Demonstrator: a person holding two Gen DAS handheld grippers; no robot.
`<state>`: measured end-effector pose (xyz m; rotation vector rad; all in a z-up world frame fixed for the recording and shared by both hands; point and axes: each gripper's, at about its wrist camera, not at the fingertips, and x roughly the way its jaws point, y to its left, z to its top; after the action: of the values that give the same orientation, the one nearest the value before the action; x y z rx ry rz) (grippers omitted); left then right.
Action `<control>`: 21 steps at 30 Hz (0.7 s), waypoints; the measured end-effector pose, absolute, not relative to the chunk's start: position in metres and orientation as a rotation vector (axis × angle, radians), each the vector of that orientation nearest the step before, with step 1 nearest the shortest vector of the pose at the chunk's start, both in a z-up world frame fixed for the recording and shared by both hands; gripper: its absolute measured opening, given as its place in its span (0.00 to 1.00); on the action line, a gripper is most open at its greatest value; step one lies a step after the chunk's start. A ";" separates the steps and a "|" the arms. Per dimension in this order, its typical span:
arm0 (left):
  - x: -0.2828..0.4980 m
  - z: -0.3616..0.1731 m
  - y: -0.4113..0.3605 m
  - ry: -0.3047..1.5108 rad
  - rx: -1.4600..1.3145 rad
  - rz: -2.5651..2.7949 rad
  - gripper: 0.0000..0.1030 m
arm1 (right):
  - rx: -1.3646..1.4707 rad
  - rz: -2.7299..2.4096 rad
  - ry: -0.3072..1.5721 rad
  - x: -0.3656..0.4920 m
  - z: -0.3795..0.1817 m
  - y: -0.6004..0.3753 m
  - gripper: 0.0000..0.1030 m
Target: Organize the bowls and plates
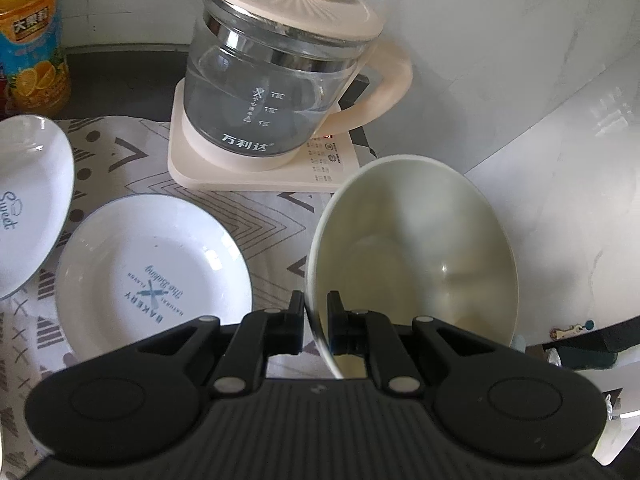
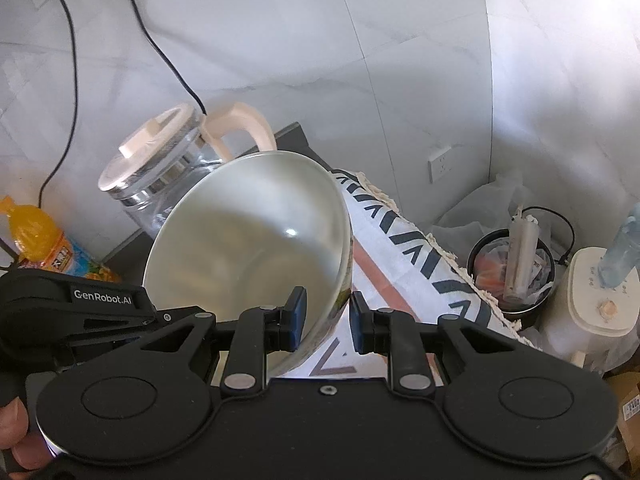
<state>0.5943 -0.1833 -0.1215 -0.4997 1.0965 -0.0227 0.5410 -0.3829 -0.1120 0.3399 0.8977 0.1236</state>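
My left gripper [image 1: 315, 312] is shut on the rim of a pale cream bowl [image 1: 416, 248], held tilted above the patterned cloth [image 1: 256, 216]. The same bowl shows in the right wrist view [image 2: 248, 240]. My right gripper [image 2: 327, 312] straddles the opposite rim with a visible gap between the right pad and the bowl; the jaws look partly open. The left gripper's body [image 2: 80, 308] shows at the left. Two white plates lie on the cloth: one printed "Bakery" [image 1: 156, 276], one printed "Sweet" [image 1: 28, 204] at the left edge.
A glass kettle with a cream lid [image 1: 280, 80] stands on its base behind the bowl; it also shows in the right wrist view [image 2: 160, 176]. An orange juice bottle [image 1: 32, 40] stands at the far left. A bin [image 2: 512, 272] and a white appliance [image 2: 592, 300] sit below right.
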 end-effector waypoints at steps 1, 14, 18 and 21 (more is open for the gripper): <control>0.590 -0.119 -0.182 1.101 -0.509 -0.028 0.09 | 0.340 0.124 0.894 0.538 -0.109 -0.382 0.22; 0.542 -0.087 -0.169 1.070 -0.468 -0.059 0.09 | 0.347 0.118 0.858 0.490 -0.084 -0.372 0.22; 0.523 -0.081 -0.164 1.078 -0.465 -0.071 0.09 | 0.364 0.105 0.854 0.471 -0.078 -0.368 0.22; 0.509 -0.080 -0.160 1.088 -0.461 -0.081 0.09 | 0.367 0.095 0.849 0.454 -0.075 -0.364 0.22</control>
<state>0.5093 -0.1605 -0.0801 -0.4605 1.0875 -0.0810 0.4542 -0.3642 -0.0748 0.3670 0.8485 0.0947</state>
